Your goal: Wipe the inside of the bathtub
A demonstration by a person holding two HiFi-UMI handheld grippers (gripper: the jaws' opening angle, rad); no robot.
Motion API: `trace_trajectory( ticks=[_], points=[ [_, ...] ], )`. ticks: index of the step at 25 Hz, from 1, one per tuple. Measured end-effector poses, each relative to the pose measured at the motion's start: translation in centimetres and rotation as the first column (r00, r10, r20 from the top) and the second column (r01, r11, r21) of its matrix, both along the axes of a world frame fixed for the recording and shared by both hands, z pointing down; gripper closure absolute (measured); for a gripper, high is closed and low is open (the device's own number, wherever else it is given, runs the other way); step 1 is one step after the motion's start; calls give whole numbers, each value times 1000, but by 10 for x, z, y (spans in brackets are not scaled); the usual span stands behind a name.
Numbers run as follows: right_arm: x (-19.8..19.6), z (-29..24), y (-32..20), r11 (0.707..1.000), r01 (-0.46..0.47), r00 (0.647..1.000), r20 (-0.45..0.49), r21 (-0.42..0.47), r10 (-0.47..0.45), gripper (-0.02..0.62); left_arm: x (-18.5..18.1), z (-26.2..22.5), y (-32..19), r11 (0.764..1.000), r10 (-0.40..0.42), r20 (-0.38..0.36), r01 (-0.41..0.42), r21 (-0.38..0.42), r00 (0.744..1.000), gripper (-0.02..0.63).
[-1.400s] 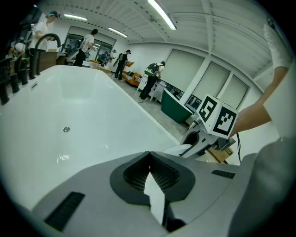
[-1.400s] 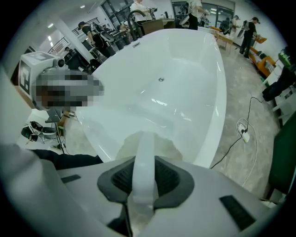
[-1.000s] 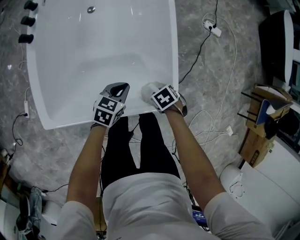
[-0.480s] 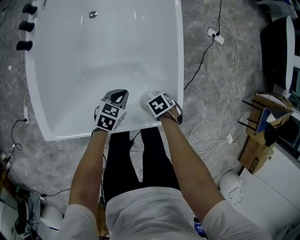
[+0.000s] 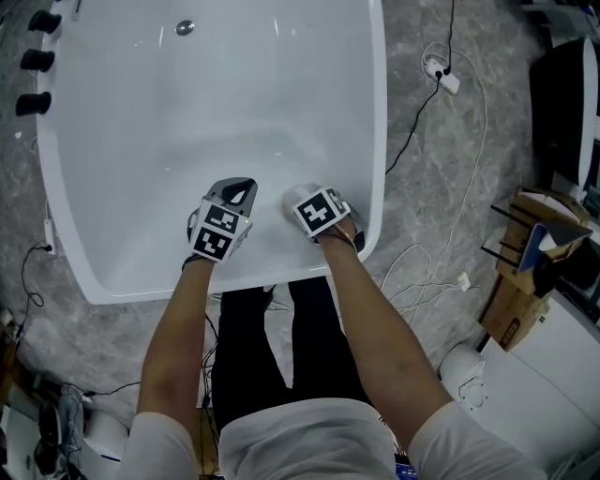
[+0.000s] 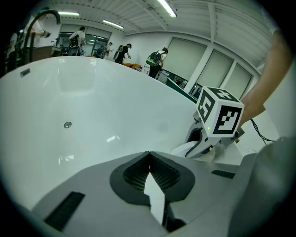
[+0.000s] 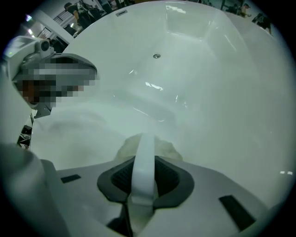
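The white bathtub (image 5: 103, 169) fills the upper head view, its drain (image 5: 185, 27) at the far end. Both grippers are inside it near the close end wall. My right gripper (image 5: 304, 204) is shut on a white cloth (image 5: 292, 198), which is pressed to the tub's surface. The right gripper view shows a strip of cloth between the jaws and the crumpled wad (image 7: 169, 149) just ahead of my right gripper (image 7: 144, 155). My left gripper (image 5: 239, 190) hovers beside it on the left. It is shut with nothing held, and its jaws meet at the tips of my left gripper (image 6: 148, 156).
Black tap knobs (image 5: 36, 60) line the tub's far left rim. Cables and a plug strip (image 5: 447, 80) lie on the grey floor to the right. A cardboard box (image 5: 525, 246) stands further right. The person's legs are against the near rim (image 5: 187, 281).
Both grippers have moved forward from the tub's near rim to further inside. The right one has carried the cloth along.
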State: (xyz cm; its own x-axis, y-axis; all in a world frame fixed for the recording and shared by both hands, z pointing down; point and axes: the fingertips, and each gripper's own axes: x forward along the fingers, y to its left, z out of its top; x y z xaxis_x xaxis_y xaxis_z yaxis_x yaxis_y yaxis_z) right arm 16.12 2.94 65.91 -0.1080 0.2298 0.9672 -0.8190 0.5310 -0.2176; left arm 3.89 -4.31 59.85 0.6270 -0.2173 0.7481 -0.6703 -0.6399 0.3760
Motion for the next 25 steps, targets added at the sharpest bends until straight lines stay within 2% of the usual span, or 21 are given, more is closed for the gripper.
trace_trajectory(
  ticks=[8, 15, 25],
  points=[
    [-7, 37, -11, 999, 33, 999, 34, -19, -32, 502, 0, 51, -5, 997, 70, 43, -69, -26, 997, 595],
    [-15, 69, -25, 999, 48, 998, 37, 6, -48, 502, 4, 89, -9, 991, 132, 68, -131, -19, 989, 595],
    [-29, 119, -43, 998, 65, 997, 47, 10, -66, 502, -10, 135, -6, 988, 153, 100, -149, -46, 983, 595]
  ],
)
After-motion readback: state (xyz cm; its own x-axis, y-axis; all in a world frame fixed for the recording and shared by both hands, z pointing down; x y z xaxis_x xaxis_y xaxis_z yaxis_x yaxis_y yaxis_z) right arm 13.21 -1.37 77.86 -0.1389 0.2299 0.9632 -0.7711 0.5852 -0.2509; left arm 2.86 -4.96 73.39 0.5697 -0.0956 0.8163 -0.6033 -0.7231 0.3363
